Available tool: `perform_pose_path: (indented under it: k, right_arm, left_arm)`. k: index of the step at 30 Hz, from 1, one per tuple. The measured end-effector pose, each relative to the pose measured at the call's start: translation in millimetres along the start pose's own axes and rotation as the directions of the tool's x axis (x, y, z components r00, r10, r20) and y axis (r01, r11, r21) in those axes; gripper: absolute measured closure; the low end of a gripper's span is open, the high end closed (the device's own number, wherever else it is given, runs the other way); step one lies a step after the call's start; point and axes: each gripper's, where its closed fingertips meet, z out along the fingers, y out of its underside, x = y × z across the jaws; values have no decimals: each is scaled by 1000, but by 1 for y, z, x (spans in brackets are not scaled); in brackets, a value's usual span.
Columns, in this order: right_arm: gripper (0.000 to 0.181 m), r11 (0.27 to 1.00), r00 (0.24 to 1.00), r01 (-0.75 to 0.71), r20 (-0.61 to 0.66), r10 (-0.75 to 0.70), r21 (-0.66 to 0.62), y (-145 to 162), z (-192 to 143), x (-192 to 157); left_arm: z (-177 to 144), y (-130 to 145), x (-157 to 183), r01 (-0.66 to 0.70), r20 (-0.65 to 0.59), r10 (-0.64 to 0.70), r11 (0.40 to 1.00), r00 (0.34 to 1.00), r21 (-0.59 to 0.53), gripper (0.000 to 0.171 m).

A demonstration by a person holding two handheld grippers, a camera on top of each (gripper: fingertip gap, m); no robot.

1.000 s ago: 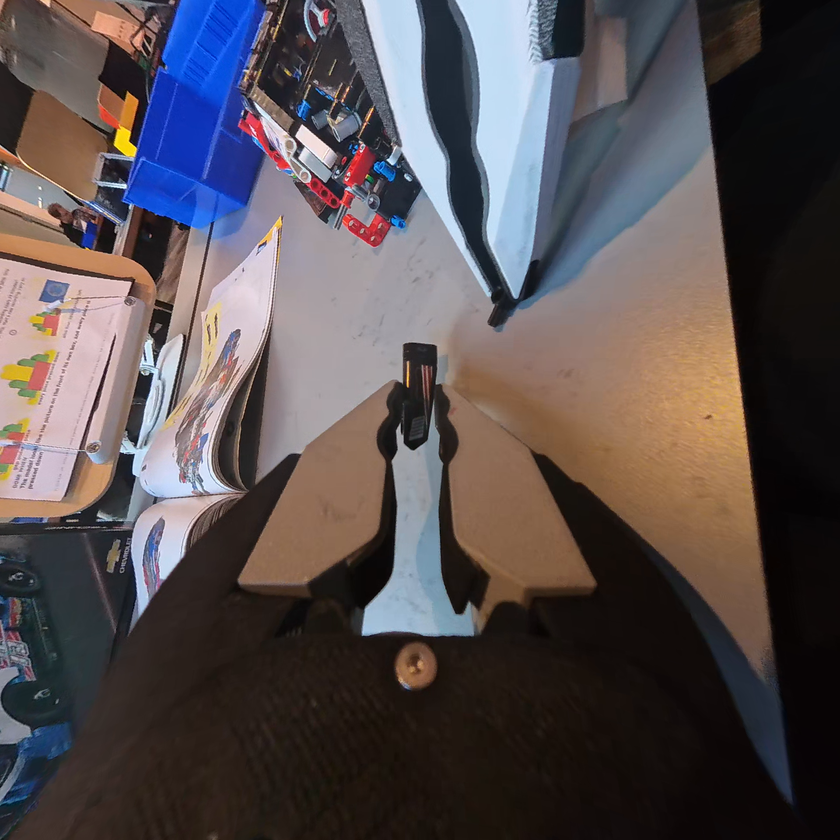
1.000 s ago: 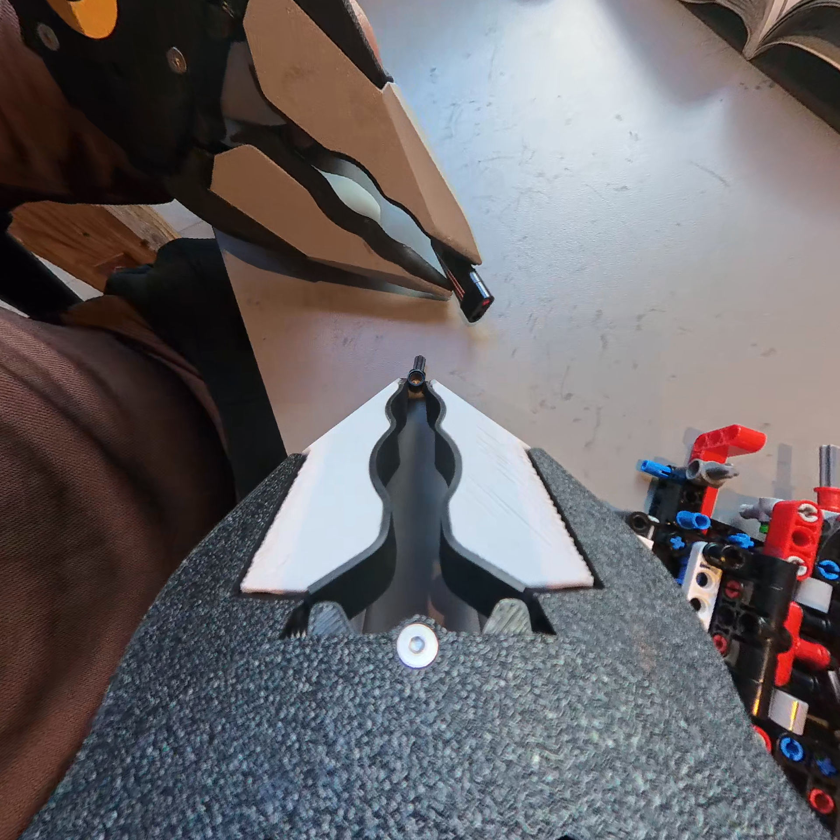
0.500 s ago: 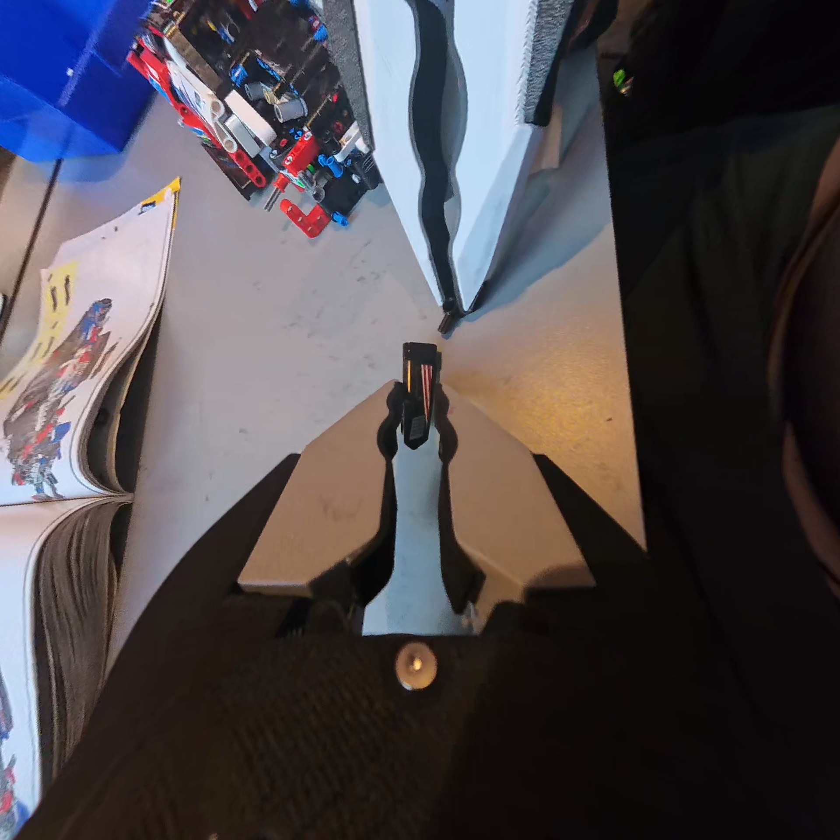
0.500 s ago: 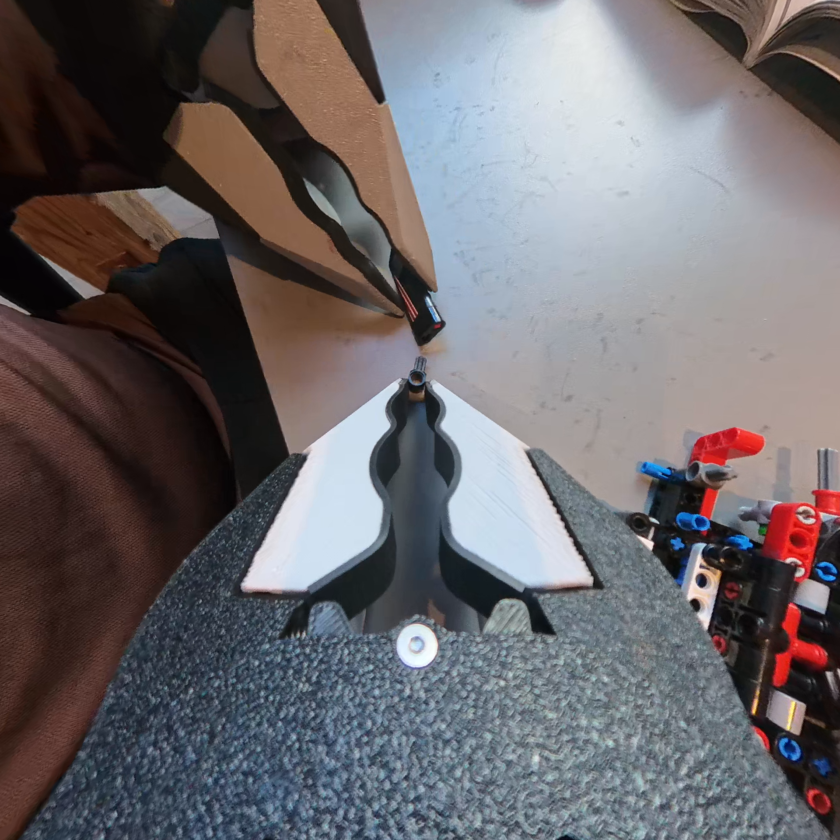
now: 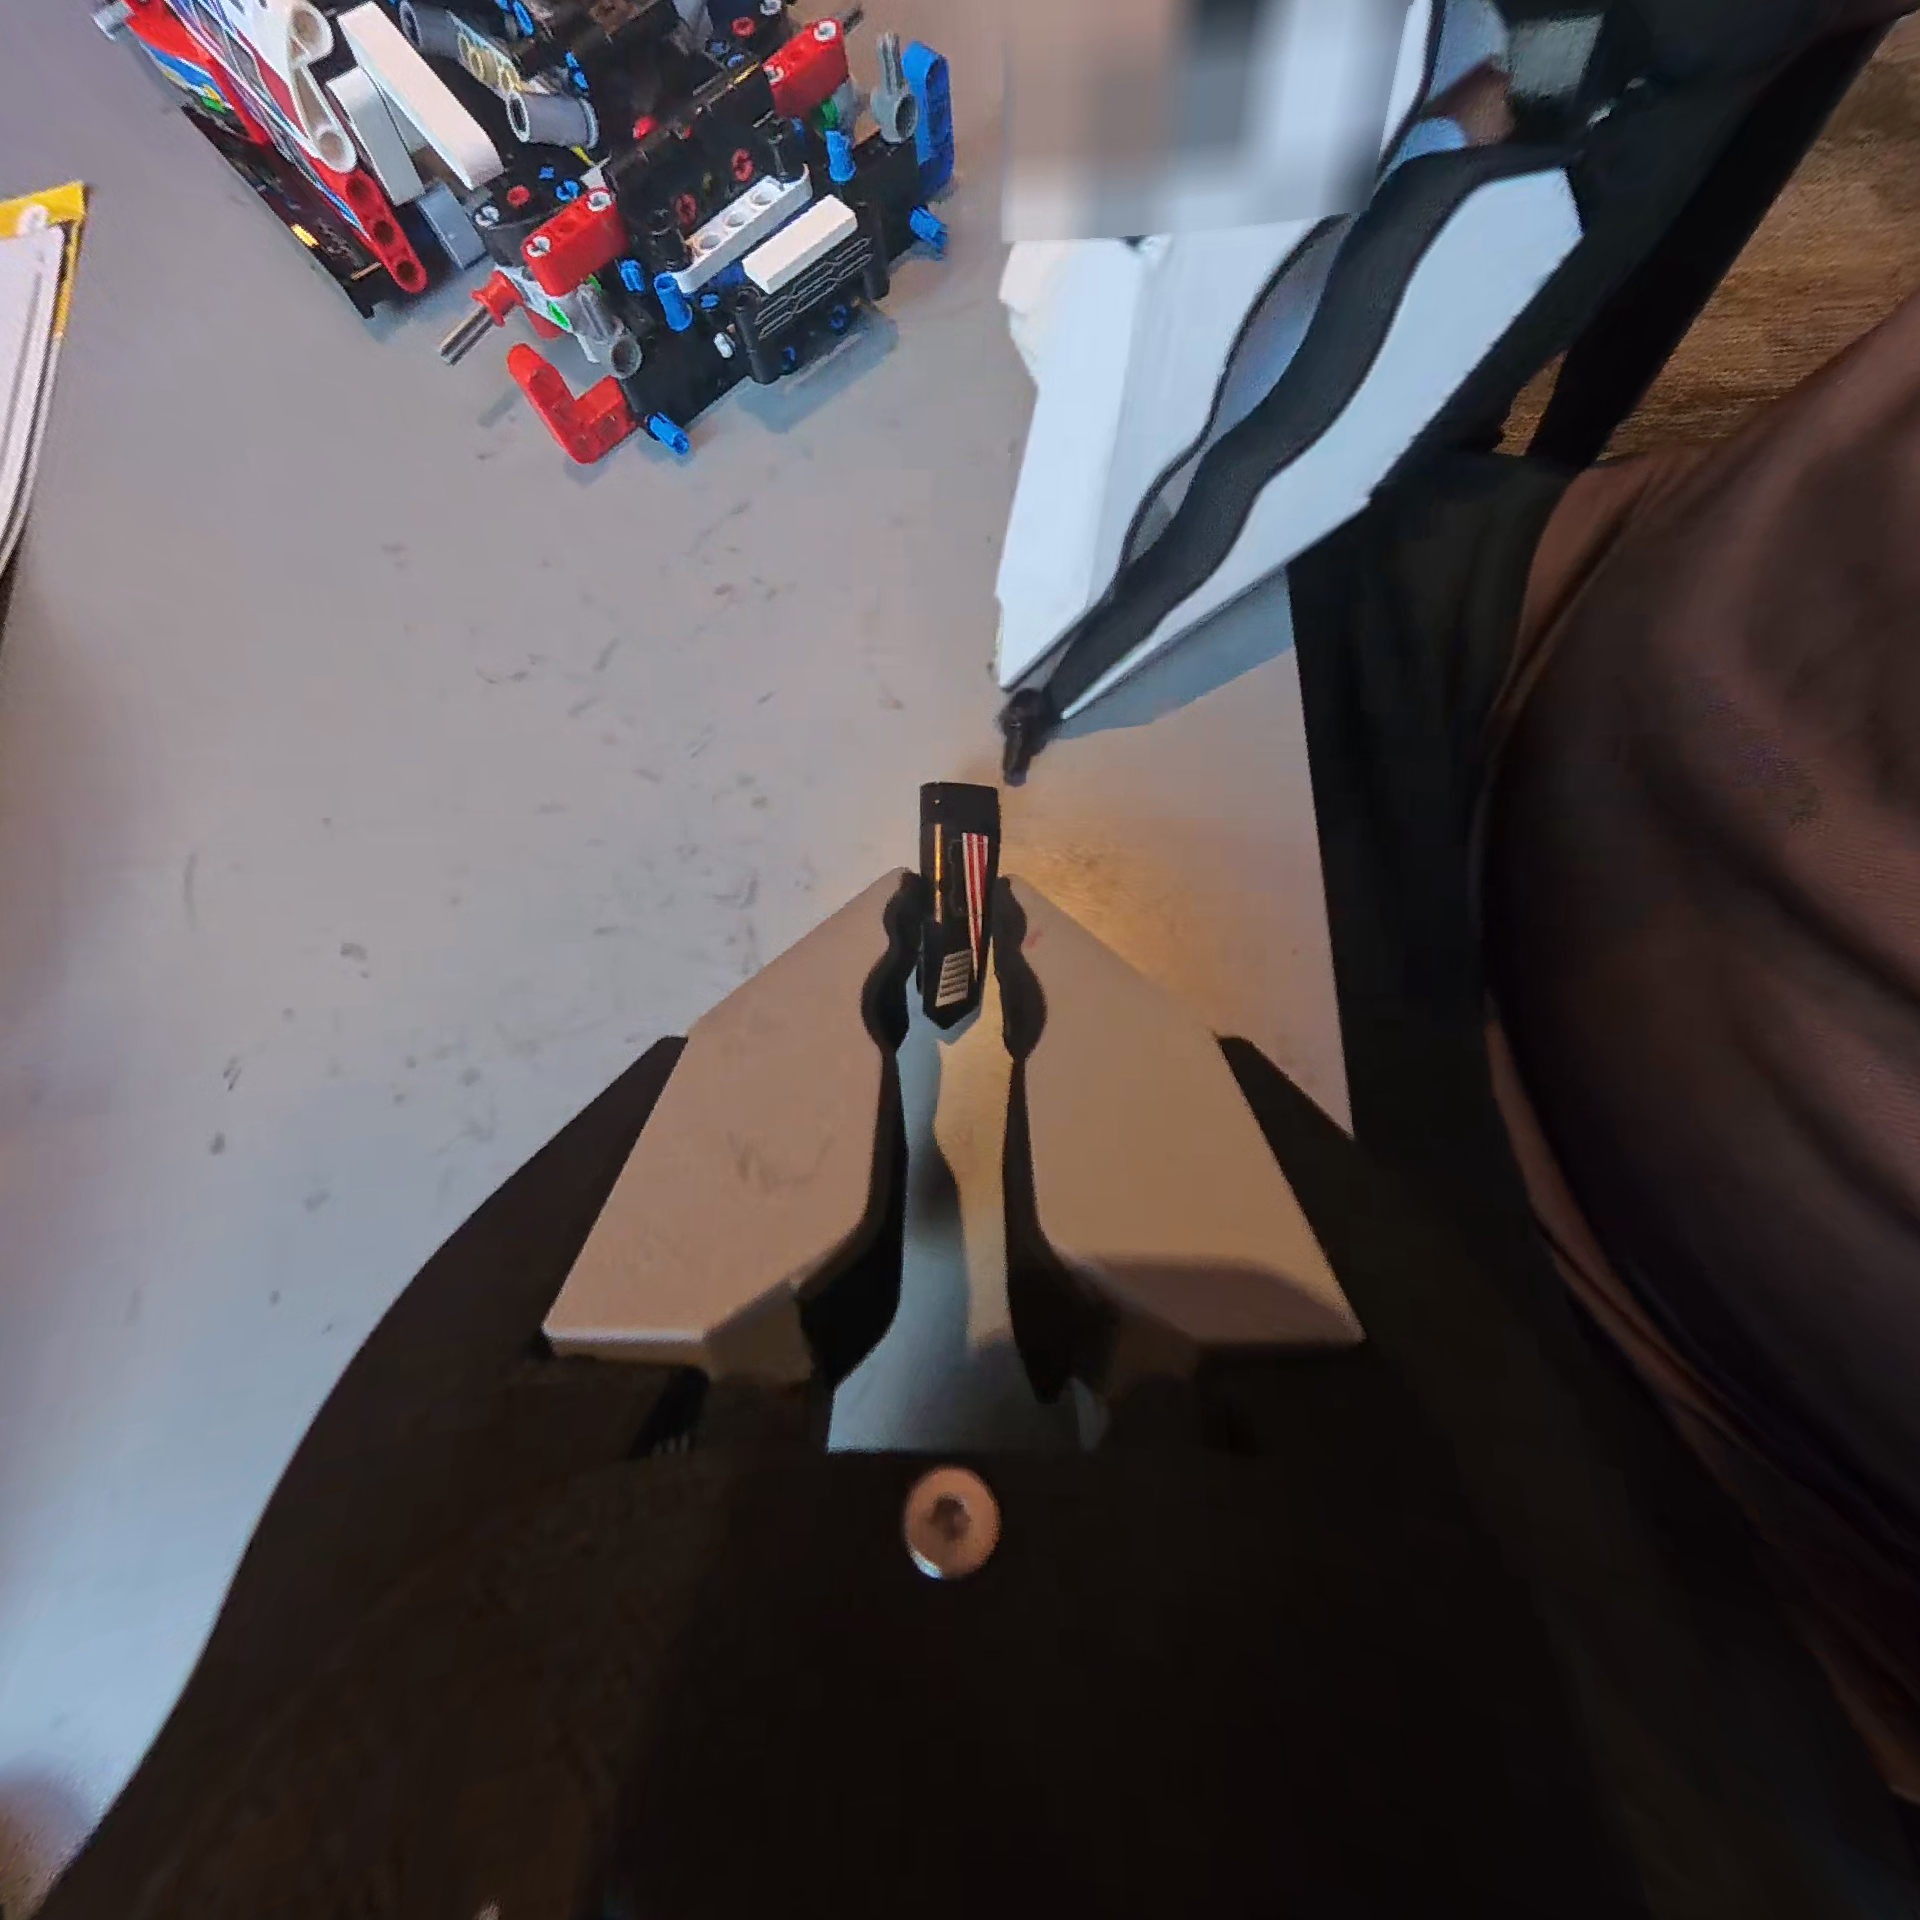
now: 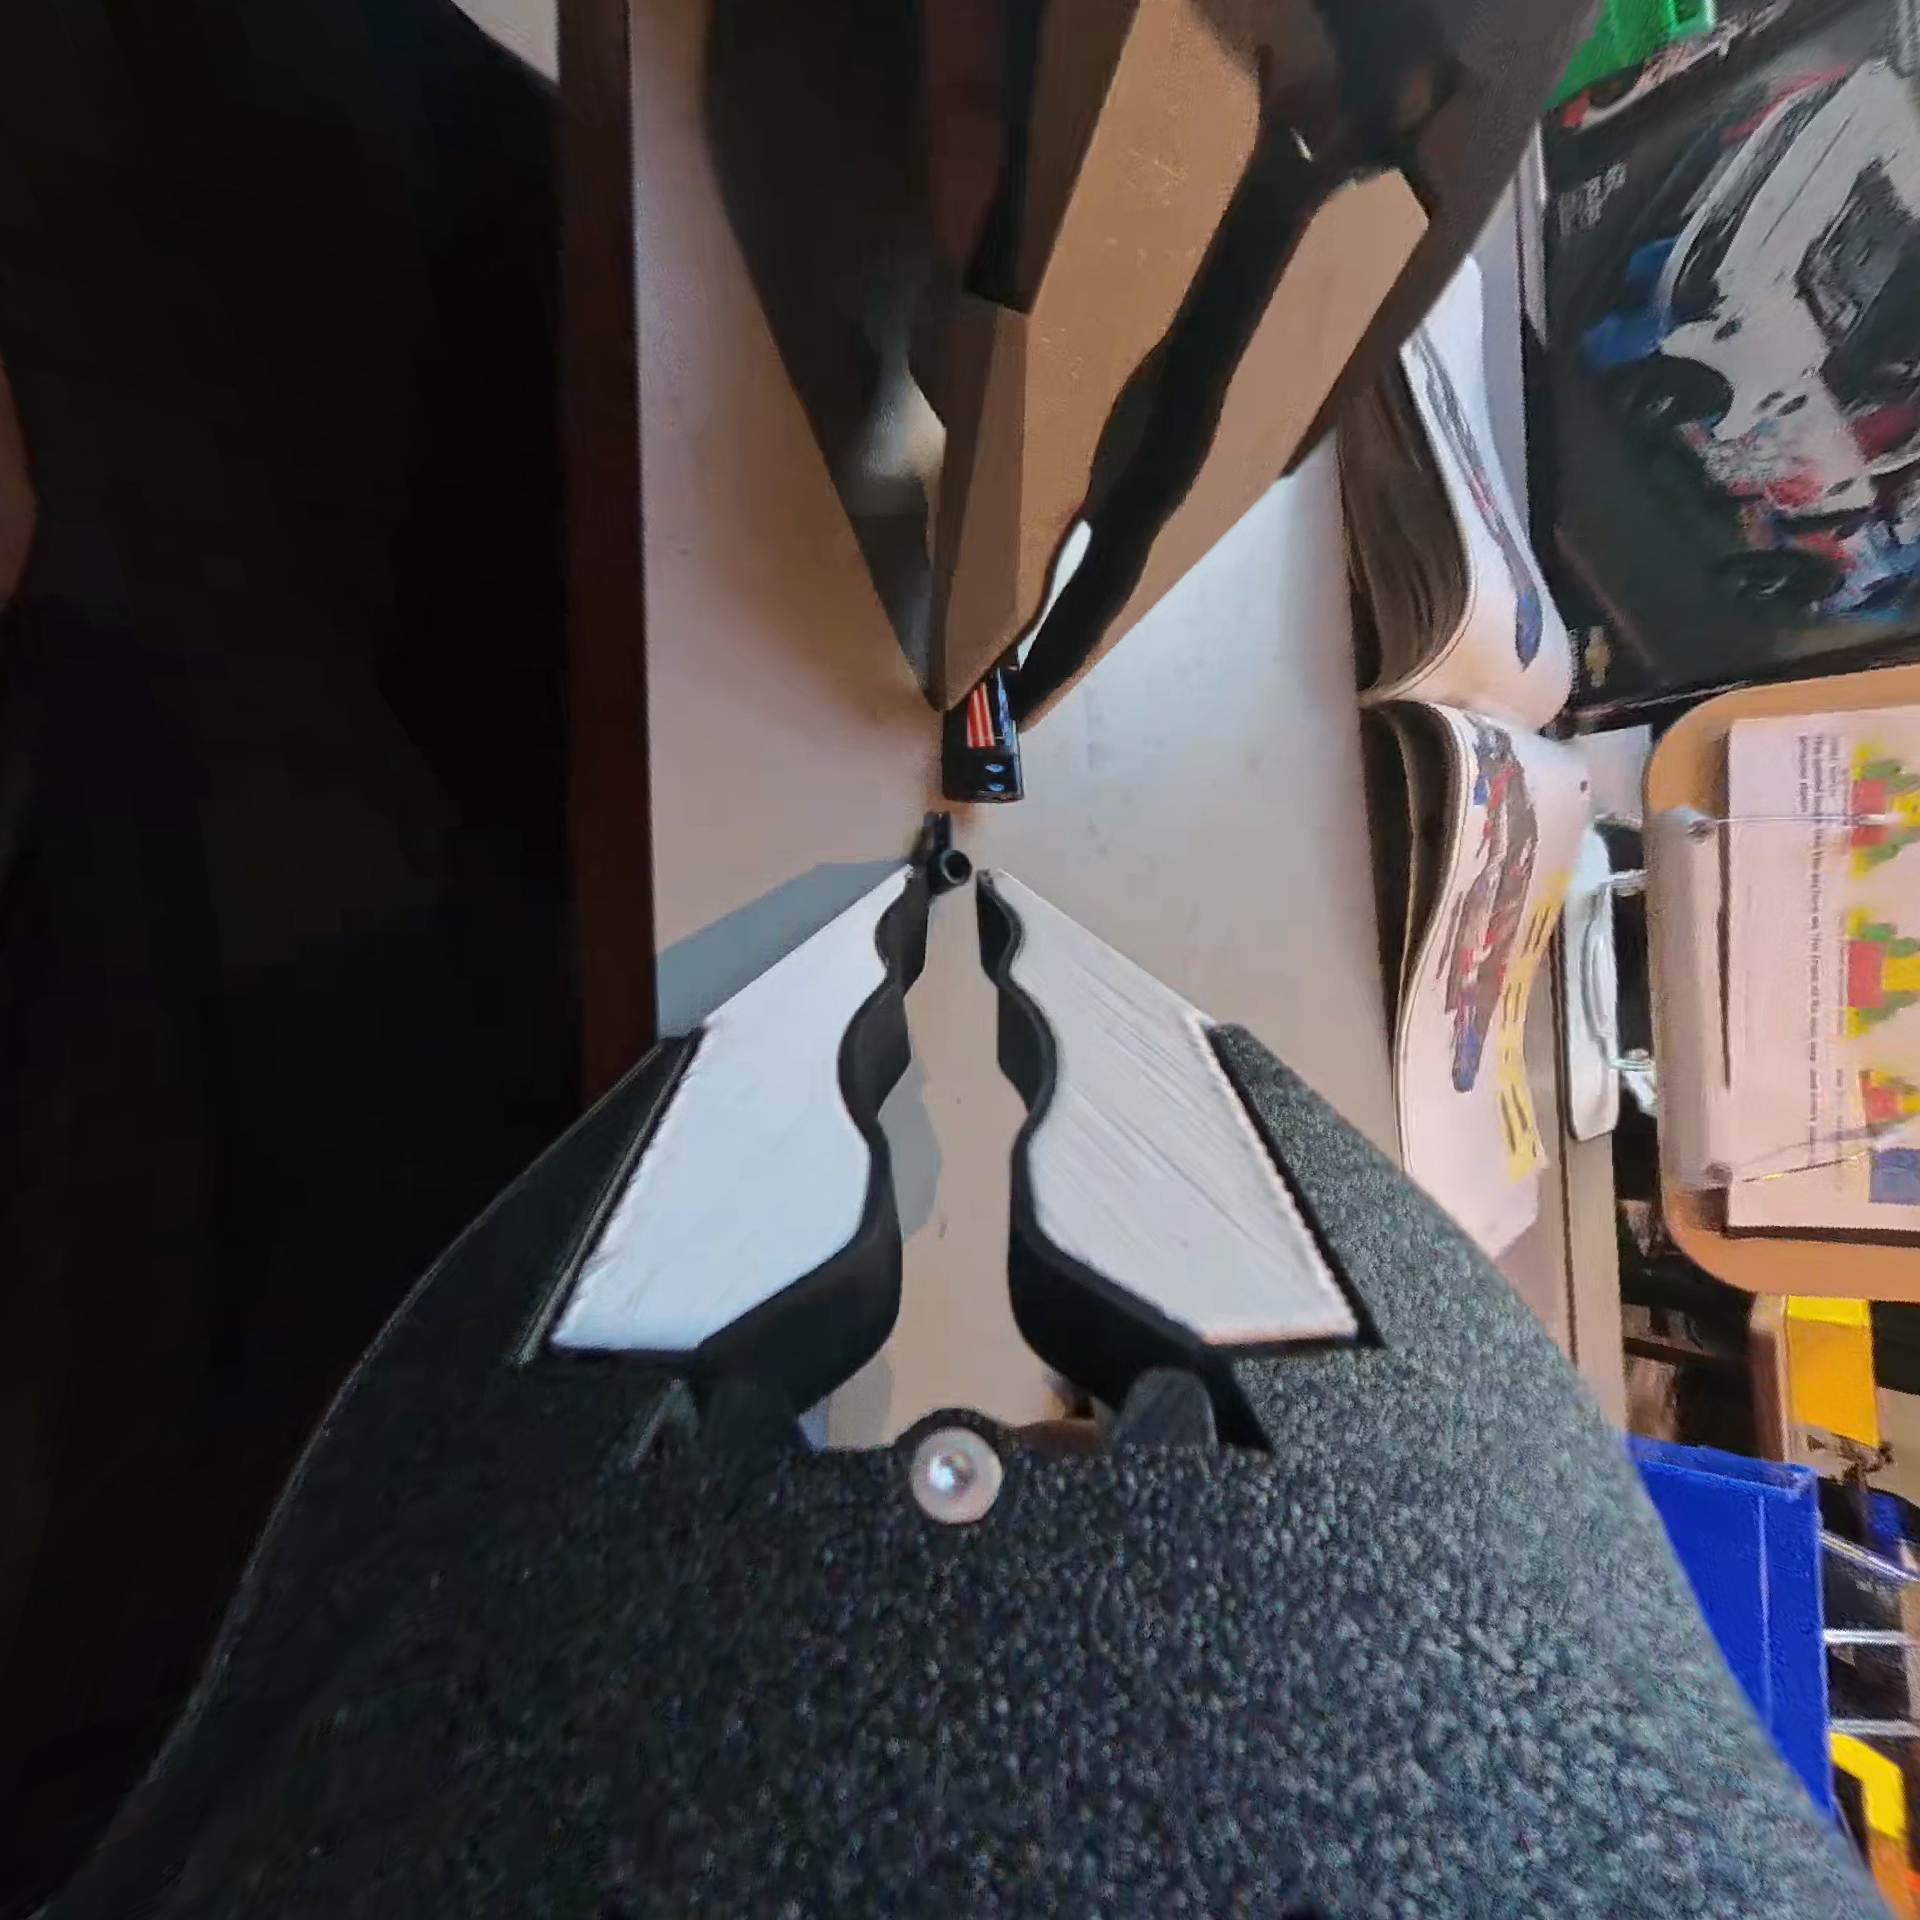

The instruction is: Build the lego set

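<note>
Left gripper (image 5: 957,902): jaws clamped on black stickered piece (image 5: 958,906)
Right gripper (image 6: 951,871): jaws slightly parted, small black pin (image 6: 945,864) at tips
Gap: pin just short of piece
Lego build (image 5: 644,218): far on tabletop (image 5: 416,727)

We note a black panel piece (image 5: 958,902) with red-white stripes; the model (image 5: 665,208) is black, red, white, blue.

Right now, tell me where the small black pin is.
Right wrist view: the small black pin sits at the right claw's tip, just short of the black striped piece in the left claw.
</note>
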Motion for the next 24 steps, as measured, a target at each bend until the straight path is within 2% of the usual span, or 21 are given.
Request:
perform_pose_path:
  k: [5,7,10,13,15,20,24]
  right_arm:
    - [155,996,996,-85,33,84,22,1,-6,2]
    - [159,984,982,-172,84,167,49,1,-8,0]
    - [159,924,908,-382,195,370,25,4,-5,-3]
    - [160,875,858,-481,231,458,54,0,-8,7]
    - [161,876,863,-476,230,450,71,-1,-9,9]
    - [167,937,921,-346,203,333,35,1,0,-3]
    - [171,955,942,-292,191,277,52,-6,0,-6]
  left_arm:
    - [0,0,2,1,-17,-1,1000,1000,1,161]
    - [0,0,3,1,-22,-1,1000,1000,1,161]
    - [-1,1,7,11,-50,-11,1000,999,2,161]
    - [-2,1,8,39,-74,-39,999,996,0,161]
    - [-2,1,9,48,-82,-48,999,996,-1,161]
    - [-2,2,9,75,-89,-75,997,993,-6,161]
    - [-3,1,12,112,-125,-112,994,986,-4,156]
